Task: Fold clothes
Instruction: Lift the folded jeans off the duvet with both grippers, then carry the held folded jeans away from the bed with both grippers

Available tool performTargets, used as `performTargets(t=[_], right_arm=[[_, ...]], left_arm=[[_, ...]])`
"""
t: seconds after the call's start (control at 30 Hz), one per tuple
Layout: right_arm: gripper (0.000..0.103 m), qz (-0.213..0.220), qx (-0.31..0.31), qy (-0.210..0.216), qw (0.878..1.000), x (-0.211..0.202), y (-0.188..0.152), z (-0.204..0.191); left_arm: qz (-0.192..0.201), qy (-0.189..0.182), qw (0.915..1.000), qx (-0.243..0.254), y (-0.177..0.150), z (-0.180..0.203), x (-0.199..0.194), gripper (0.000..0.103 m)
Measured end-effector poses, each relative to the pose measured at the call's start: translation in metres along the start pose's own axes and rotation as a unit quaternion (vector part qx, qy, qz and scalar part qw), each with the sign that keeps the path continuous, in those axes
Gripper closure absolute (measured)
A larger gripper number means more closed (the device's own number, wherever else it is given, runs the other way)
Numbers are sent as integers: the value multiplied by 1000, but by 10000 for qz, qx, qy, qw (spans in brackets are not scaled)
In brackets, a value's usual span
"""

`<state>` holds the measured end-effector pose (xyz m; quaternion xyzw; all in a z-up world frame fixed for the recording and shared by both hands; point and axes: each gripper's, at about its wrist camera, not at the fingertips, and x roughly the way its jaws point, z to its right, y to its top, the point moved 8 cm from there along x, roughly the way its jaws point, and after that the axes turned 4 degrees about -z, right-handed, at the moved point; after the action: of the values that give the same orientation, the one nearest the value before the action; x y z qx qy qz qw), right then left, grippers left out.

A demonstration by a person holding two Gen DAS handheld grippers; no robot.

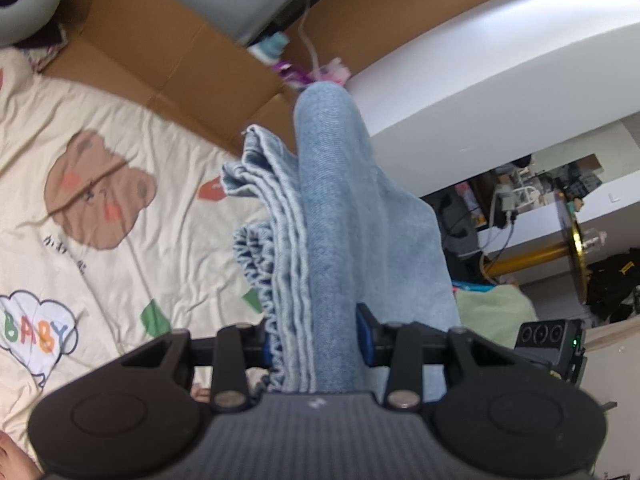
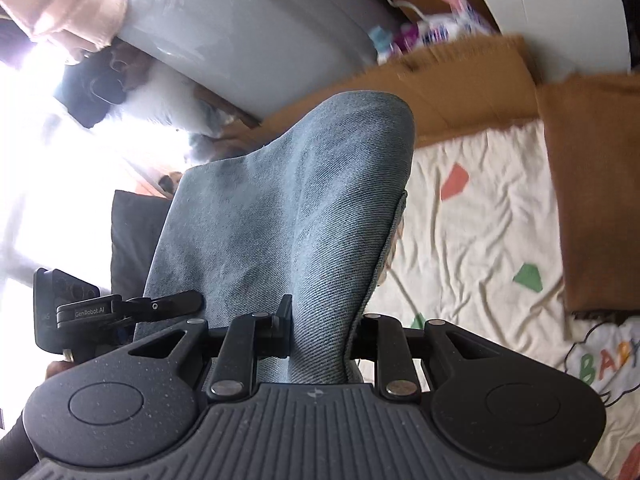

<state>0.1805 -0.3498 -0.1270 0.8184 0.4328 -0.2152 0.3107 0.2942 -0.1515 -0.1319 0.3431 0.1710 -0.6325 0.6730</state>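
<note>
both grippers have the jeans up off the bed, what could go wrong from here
1. The left gripper pinches a thick stack of folded denim jeans; its layered edges fan out loose, so inner layers might slip and undo the fold.
2. The right gripper clamps a rounded bunch of cloth that could creep out.
3. Cardboard borders the bear-print sheet, so the hanging denim could snag there.

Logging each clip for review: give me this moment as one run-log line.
stage: lifting | item: folded light-blue denim garment | left gripper: shut on garment | right gripper: shut on garment | below: cream bear-print bedsheet
</note>
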Motion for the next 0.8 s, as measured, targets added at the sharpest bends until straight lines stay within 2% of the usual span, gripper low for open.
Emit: performTargets(t=[0.37, 0.6, 0.8], right_arm=[[81, 367, -273, -368, 9983, -84, 24, -29], [81, 518, -416, -676, 9955, -125, 26, -19], [81, 617, -425, -891, 9932, -149, 31, 5]], left_arm=[[227, -251, 9993, 170, 0, 72, -7, 63], [189, -517, 9983, 187, -8, 100, 16, 63], [85, -695, 9972, 257, -7, 119, 49, 63]])
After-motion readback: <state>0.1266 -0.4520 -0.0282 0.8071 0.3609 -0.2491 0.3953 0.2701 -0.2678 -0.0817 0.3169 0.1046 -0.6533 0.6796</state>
